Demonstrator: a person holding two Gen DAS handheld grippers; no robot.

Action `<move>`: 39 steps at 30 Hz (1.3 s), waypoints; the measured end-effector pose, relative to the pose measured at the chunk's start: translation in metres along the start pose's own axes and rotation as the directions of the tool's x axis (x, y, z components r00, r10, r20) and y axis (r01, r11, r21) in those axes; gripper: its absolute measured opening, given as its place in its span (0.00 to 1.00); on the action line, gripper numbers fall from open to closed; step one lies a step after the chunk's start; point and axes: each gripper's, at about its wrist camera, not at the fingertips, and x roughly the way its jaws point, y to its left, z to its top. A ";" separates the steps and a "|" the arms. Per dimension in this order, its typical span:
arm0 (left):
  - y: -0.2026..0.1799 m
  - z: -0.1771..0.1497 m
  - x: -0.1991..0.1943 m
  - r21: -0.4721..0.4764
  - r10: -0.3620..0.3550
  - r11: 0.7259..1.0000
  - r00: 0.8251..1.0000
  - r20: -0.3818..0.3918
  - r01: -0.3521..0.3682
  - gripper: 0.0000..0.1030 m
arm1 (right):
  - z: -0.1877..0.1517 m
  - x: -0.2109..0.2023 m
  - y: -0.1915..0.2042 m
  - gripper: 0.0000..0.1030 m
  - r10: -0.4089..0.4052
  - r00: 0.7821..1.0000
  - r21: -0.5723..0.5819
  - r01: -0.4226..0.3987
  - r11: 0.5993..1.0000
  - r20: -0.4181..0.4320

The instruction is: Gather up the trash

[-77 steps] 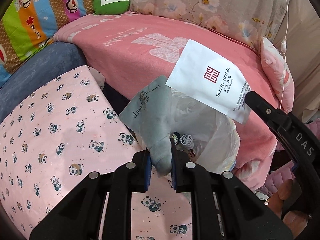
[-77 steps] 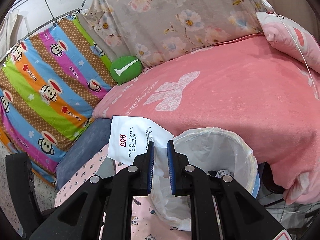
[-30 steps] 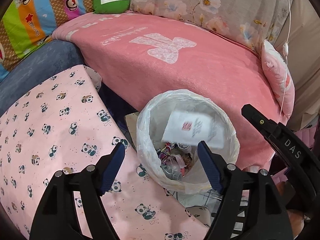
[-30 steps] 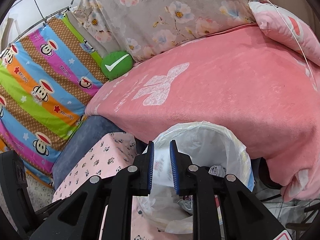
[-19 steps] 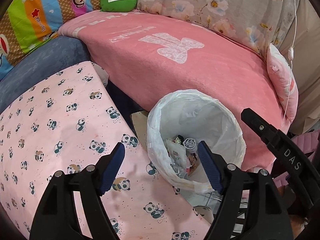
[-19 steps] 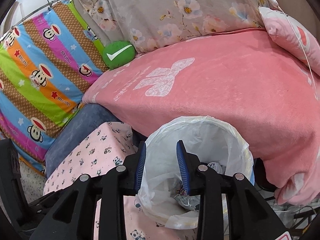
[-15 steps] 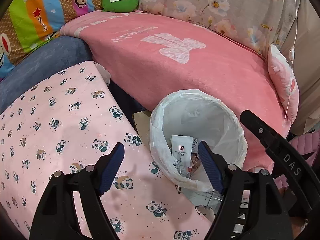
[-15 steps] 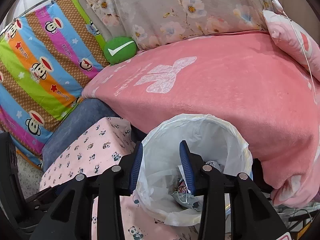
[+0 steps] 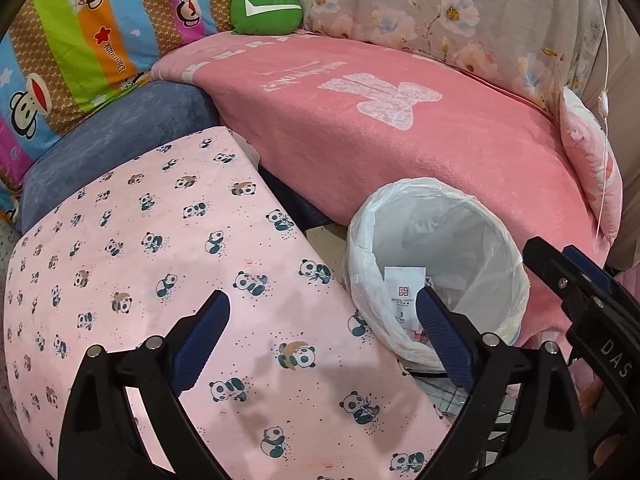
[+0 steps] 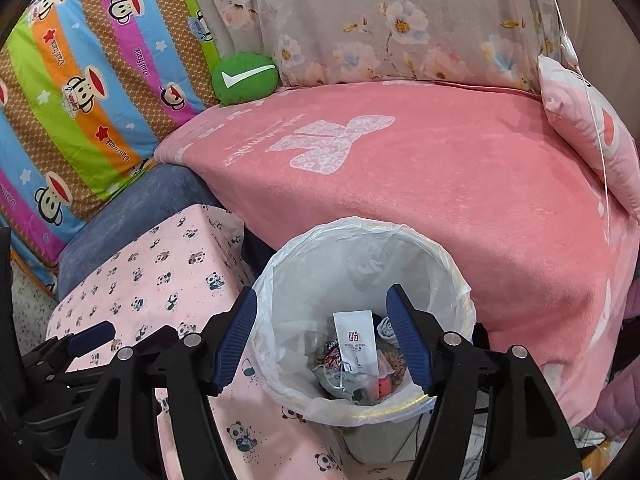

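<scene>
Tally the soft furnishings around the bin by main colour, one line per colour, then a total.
Pink: 3, the blanket, the panda cloth, the small pillow
Green: 1, the round cushion
Striped multicolour: 1, the monkey sheet
Grey floral: 1, the flowered sheet
Blue: 1, the cushion
Total: 7
</scene>
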 end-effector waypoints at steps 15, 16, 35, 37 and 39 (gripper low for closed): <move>0.009 -0.026 -0.010 0.024 0.071 0.997 0.997 -0.007 -0.071 0.90 | -0.019 -0.013 0.009 0.77 -0.058 0.998 -0.076 0.055 0.996 -0.037; 0.009 -0.027 -0.010 0.028 0.073 0.997 0.997 -0.008 -0.073 0.90 | -0.020 -0.014 0.010 0.80 -0.058 0.998 -0.079 0.055 0.995 -0.037; 0.010 -0.041 -0.016 0.024 0.099 0.995 0.995 -0.019 -0.099 0.90 | -0.038 -0.023 0.015 0.93 -0.108 0.993 -0.156 0.099 0.983 -0.049; 0.009 -0.042 -0.016 0.028 0.102 0.994 0.995 -0.019 -0.102 0.90 | -0.040 -0.023 0.014 0.93 -0.115 0.992 -0.162 0.105 0.981 -0.053; 0.008 -0.043 -0.016 0.033 0.108 0.994 0.994 -0.018 -0.107 0.90 | -0.041 -0.023 0.014 0.93 -0.124 0.991 -0.172 0.113 0.979 -0.056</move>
